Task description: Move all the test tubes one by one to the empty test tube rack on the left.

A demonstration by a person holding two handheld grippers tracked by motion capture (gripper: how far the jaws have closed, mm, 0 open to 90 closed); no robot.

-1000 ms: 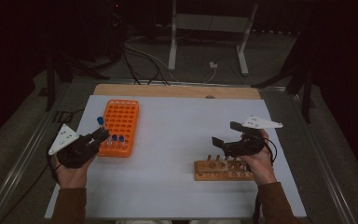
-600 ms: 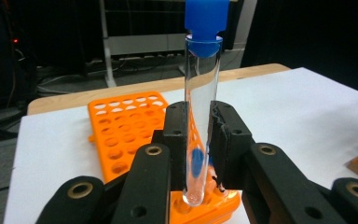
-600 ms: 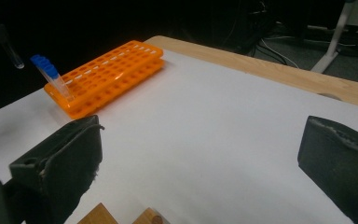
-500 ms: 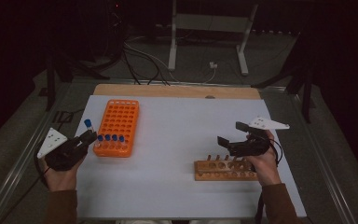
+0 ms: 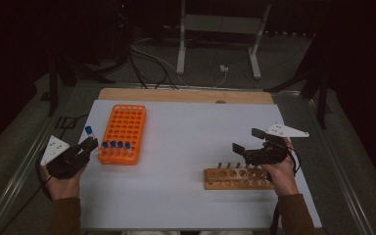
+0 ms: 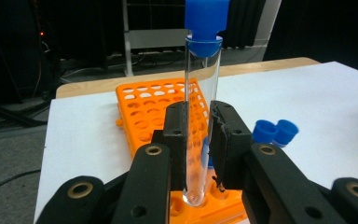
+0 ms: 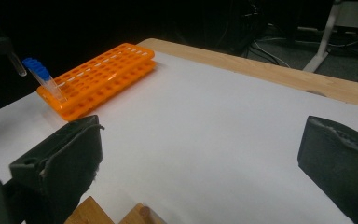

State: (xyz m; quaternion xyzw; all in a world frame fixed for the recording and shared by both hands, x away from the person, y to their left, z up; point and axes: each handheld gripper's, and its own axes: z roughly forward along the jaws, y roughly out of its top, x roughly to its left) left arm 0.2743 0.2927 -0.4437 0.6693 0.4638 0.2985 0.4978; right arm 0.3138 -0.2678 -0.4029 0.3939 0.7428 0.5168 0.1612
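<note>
One capped test tube [image 6: 196, 116] upright, cap uppermost.

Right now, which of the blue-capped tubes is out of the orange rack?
The blue-capped tube clamped upright in the left gripper, off the rack's near left corner. The other four tubes stand in the front row of the orange rack.

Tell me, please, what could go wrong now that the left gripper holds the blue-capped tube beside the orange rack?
1. The left gripper pinches the test tube low on smooth glass; it might slip or tilt.
2. The capped tubes stand close by in the orange rack; a careless sweep could knock them.
3. The right gripper hovers open above the wooden rack and could bump its pegs.
</note>
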